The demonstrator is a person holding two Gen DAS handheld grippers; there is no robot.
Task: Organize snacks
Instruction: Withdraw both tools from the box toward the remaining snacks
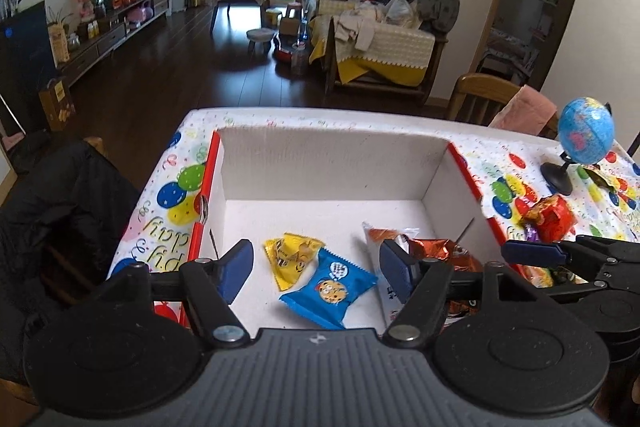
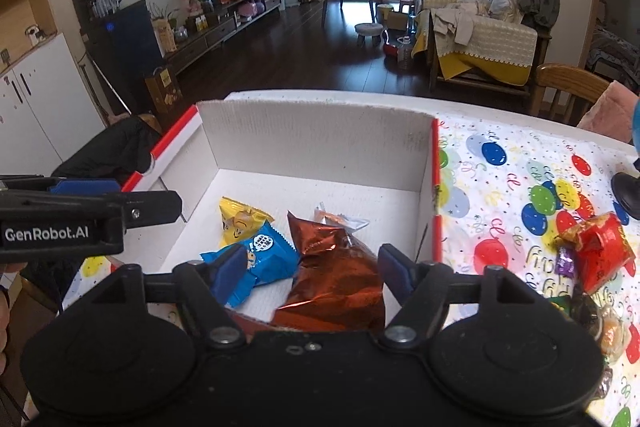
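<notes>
Two grippers up, both with jaws spread wide and nothing between the pads. Your left gripper [image 1: 316,269] hangs over the near edge of the white cardboard box with red rim [image 1: 332,163]; your right gripper [image 2: 312,271] sits over the same box's near right corner.

Inside the box, left wrist view: yellow crinkled snack packet [image 1: 290,259] at centre floor, blue cookie snack packet [image 1: 330,287] touching it at its 5 o'clock, overlapping its lower corner. Copper-orange foil snack bag [image 1: 434,251] lies at 3 o'clock from the blue one, partly behind your left gripper's right finger. It rests on a white-and-orange wrapper [image 1: 380,239]; I can't tell what that is.

Right wrist view: the foil bag [image 2: 332,275] fills the gap between your right gripper's fingers, though neither pad clearly touches it. Blue packet [image 2: 268,255] is at its 9 o'clock, just beside it, and yellow packet [image 2: 238,221] is at 11 o'clock.

Outside the box, on the balloon-print birthday tablecloth [image 2: 516,195], a red crumpled foil snack wrapper [image 2: 600,251] sits well apart from the box at 3 o'clock, with a small purple wrapped candy [image 2: 566,261] touching its left side. Small blue desk globe on black stand [image 1: 582,143] stands at 1 o'clock from the box.
</notes>
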